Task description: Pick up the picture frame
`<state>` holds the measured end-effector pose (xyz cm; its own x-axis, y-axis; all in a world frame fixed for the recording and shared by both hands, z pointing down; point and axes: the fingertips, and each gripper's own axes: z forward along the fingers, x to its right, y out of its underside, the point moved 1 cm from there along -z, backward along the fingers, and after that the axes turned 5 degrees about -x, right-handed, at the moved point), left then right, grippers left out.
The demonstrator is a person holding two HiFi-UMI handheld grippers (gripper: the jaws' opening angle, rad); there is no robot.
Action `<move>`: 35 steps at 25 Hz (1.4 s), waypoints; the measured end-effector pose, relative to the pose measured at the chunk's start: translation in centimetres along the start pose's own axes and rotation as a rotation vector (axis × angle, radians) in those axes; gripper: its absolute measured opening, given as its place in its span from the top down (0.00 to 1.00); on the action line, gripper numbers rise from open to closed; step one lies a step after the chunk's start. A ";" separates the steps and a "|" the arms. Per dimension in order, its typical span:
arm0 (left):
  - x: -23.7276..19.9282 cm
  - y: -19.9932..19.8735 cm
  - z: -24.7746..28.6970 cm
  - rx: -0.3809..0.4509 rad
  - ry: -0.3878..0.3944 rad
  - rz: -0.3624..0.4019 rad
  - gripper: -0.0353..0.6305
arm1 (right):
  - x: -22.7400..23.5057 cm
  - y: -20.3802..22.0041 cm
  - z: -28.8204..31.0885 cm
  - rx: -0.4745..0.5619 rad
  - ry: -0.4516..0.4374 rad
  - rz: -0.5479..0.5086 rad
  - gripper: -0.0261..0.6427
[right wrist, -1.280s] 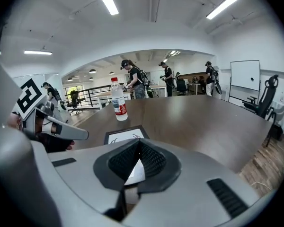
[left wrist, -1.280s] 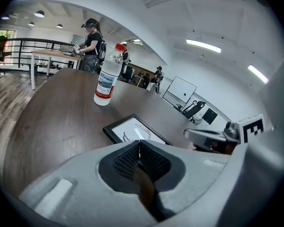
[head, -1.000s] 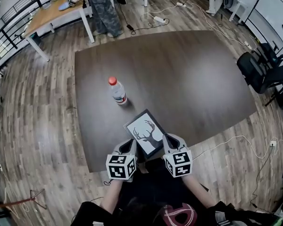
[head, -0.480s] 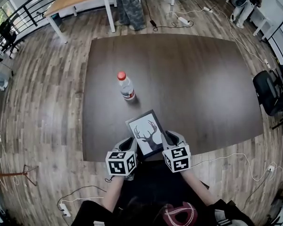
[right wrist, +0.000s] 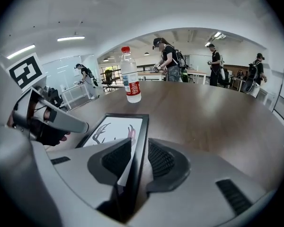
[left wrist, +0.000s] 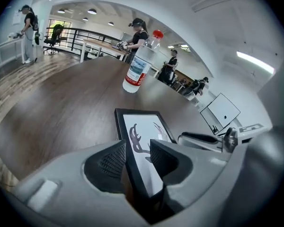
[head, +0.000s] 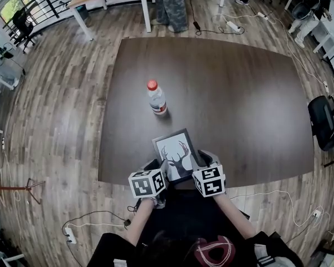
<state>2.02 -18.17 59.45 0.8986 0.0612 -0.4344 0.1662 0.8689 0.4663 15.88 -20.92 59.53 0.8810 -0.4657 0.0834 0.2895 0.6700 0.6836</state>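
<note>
The black picture frame, with a deer-head print, lies on the dark table close to its near edge. My left gripper straddles the frame's left edge and my right gripper its right edge. In the left gripper view the frame runs between the opening jaws of the left gripper, with a gap at the pads. The right gripper view shows the same: the frame passes edge-on through the opening right gripper, and neither pad presses on it.
A clear water bottle with a red cap stands upright beyond the frame, toward the table's left-middle. Cables lie on the wooden floor around the table. People stand at desks far behind; office chairs sit to the right.
Both grippers have sunk a little with the frame between them, down at the table's near edge. The head view has swung, so the table sits more centred.
</note>
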 end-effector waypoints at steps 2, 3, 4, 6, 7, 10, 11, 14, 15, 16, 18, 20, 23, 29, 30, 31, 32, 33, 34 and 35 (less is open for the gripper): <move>-0.2 0.4 0.3 -0.015 -0.039 -0.002 0.73 | 0.0 0.1 0.4 -0.014 -0.012 -0.008 0.79; -0.4 0.6 0.5 -0.024 -0.059 0.002 0.73 | -0.1 0.2 0.7 -0.020 -0.017 -0.015 0.79; -0.5 0.9 0.6 -0.033 -0.072 -0.001 0.73 | -0.2 0.2 0.9 -0.023 -0.020 -0.019 0.79; -0.8 1.2 0.8 -0.043 -0.082 -0.032 0.73 | -0.2 0.5 1.2 -0.030 -0.020 -0.015 0.82; -0.9 1.3 0.9 -0.046 -0.085 -0.052 0.73 | -0.2 0.6 1.4 -0.037 -0.021 -0.010 0.82; -1.4 1.5 1.1 -0.059 -0.095 -0.083 0.72 | -0.3 1.2 2.1 -0.065 -0.024 -0.009 0.82; -1.4 1.7 1.3 -0.063 -0.095 -0.088 0.71 | -0.3 1.3 2.2 -0.070 -0.024 -0.013 0.82; -1.6 1.9 1.5 -0.070 -0.108 -0.091 0.72 | -0.3 1.3 2.5 -0.075 -0.020 -0.018 0.81; -1.7 1.9 1.5 -0.072 -0.115 -0.088 0.72 | -0.2 1.3 2.4 -0.078 -0.016 -0.019 0.80; -1.7 1.9 1.5 -0.076 -0.122 -0.086 0.72 | -0.2 1.3 2.4 -0.083 -0.012 -0.020 0.79; -1.7 1.8 1.5 -0.081 -0.136 -0.085 0.72 | -0.2 1.3 2.5 -0.103 -0.015 -0.010 0.79; -1.8 1.7 1.6 -0.079 -0.154 -0.087 0.72 | -0.2 1.4 2.6 -0.126 -0.025 0.013 0.81; -1.9 1.9 1.6 -0.068 -0.166 -0.108 0.74 | -0.1 1.7 2.6 -0.146 -0.037 0.058 0.82; -2.5 1.8 1.3 -0.051 -0.170 -0.148 0.78 | -0.6 1.6 2.6 -0.169 -0.072 0.097 0.84; -2.5 1.8 1.2 -0.046 -0.171 -0.154 0.79 | -0.7 1.6 2.5 -0.167 -0.067 0.097 0.84; -2.6 1.8 1.2 -0.041 -0.170 -0.162 0.80 | -0.8 1.7 2.5 -0.164 -0.061 0.100 0.84; -2.6 1.9 1.2 -0.039 -0.167 -0.169 0.82 | -0.9 1.7 2.4 -0.160 -0.054 0.105 0.84; -2.6 1.9 1.3 -0.040 -0.164 -0.171 0.82 | -1.0 1.8 2.4 -0.159 -0.047 0.111 0.84; -2.6 1.9 1.3 -0.044 -0.163 -0.170 0.82 | -1.0 1.9 2.4 -0.160 -0.043 0.115 0.84; -2.6 1.9 1.3 -0.046 -0.163 -0.167 0.82 | -0.9 1.9 2.4 -0.162 -0.042 0.118 0.84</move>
<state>0.58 -17.32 62.50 0.9144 -0.1621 -0.3710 0.3027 0.8822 0.3607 14.71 -20.58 62.52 0.8970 -0.4001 0.1879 0.2449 0.8038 0.5421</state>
